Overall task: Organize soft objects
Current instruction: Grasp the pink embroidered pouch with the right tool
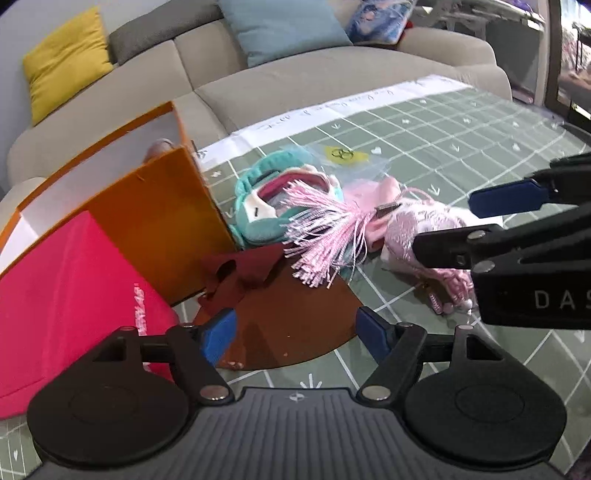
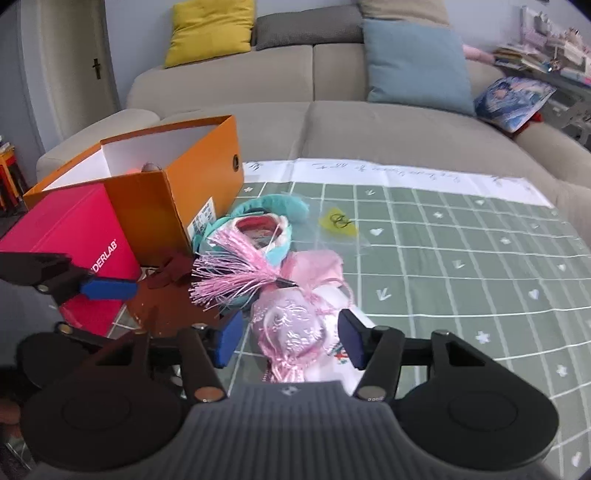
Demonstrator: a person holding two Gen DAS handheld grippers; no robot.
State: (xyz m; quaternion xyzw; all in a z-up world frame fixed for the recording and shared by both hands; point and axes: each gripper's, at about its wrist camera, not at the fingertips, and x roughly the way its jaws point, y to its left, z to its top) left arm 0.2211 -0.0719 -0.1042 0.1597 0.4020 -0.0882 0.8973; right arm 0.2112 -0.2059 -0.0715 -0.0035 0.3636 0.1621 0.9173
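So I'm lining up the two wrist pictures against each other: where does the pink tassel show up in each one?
Left wrist view: the pink tassel lies near the middle, fanned toward the brown mat, right of the orange box.
Right wrist view: the pink tassel sits left of centre, above the right tool, whose fingers are apart.
Shared landmark: the orange box, on the tassel's left in both.

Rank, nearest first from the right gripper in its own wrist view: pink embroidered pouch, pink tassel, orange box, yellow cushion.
1. Pink embroidered pouch, between the open right gripper fingers.
2. Pink tassel, just ahead, left.
3. Orange box, farther left, on the table.
4. Yellow cushion, on the sofa back.
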